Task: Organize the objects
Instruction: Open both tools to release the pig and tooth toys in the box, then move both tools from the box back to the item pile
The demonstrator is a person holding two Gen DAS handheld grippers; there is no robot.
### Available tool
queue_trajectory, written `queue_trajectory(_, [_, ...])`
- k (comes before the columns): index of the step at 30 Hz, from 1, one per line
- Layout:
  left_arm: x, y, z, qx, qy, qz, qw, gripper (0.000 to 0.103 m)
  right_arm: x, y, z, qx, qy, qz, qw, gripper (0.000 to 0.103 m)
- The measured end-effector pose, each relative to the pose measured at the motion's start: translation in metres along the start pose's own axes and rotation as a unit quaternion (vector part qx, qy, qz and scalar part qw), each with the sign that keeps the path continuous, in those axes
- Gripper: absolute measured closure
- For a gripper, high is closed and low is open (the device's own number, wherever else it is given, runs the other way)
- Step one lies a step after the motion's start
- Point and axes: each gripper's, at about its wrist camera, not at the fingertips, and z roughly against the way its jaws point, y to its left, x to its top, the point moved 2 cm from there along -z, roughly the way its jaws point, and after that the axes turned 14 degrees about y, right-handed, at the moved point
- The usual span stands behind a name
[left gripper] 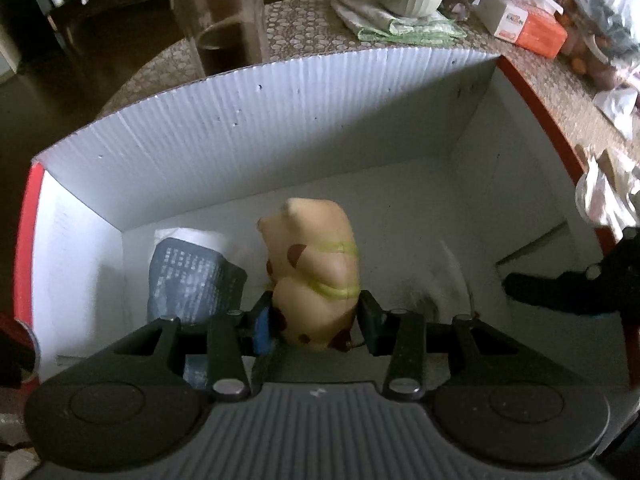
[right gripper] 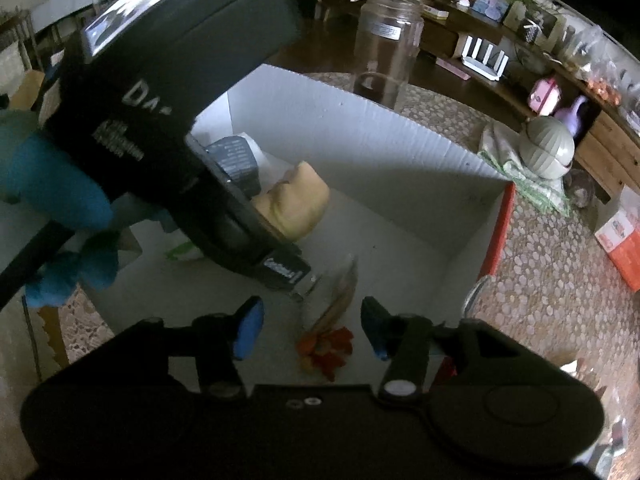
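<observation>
The left hand-held gripper [left gripper: 316, 320] is pinched on the toy [left gripper: 316, 268], held low inside the box [left gripper: 280, 120]. The right hand-held gripper [right gripper: 312, 328] is spread over what may be a flower [right gripper: 328, 346]. If released carelessly, the toy could be tipped onto the packet [left gripper: 188, 276].

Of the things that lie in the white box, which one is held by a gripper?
The beige spotted toy, between the left gripper pads. The dark blue packet and the orange flower lie free; the right gripper stands open.

box [left gripper: 280, 120] – toy [left gripper: 316, 264] inside, packet [left gripper: 188, 276] to its left | jar [left gripper: 218, 12] behind box, on table [left gripper: 304, 28]
</observation>
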Motion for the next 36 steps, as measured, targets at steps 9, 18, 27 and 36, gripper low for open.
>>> queue_trajectory(9, [-0.014, 0.014, 0.009, 0.003, -0.014, 0.019, 0.9997, 0.042, -0.013, 0.003, 0.024, -0.007, -0.030, -0.010, 0.999, 0.038])
queue_trajectory(18, [-0.038, 0.007, 0.048, -0.012, -0.081, 0.037, 0.9960, 0.031, -0.047, -0.002, 0.068, -0.009, -0.071, -0.034, 0.997, 0.034])
queue_trajectory(27, [-0.085, -0.023, 0.102, -0.016, -0.158, 0.039, 0.9866, 0.031, -0.103, -0.006, 0.121, -0.010, -0.116, -0.078, 0.990, 0.033])
queue_trajectory(36, [-0.126, -0.074, 0.123, -0.019, -0.185, 0.037, 0.9818, 0.030, -0.167, -0.028, 0.155, -0.010, -0.145, -0.112, 0.983, 0.032])
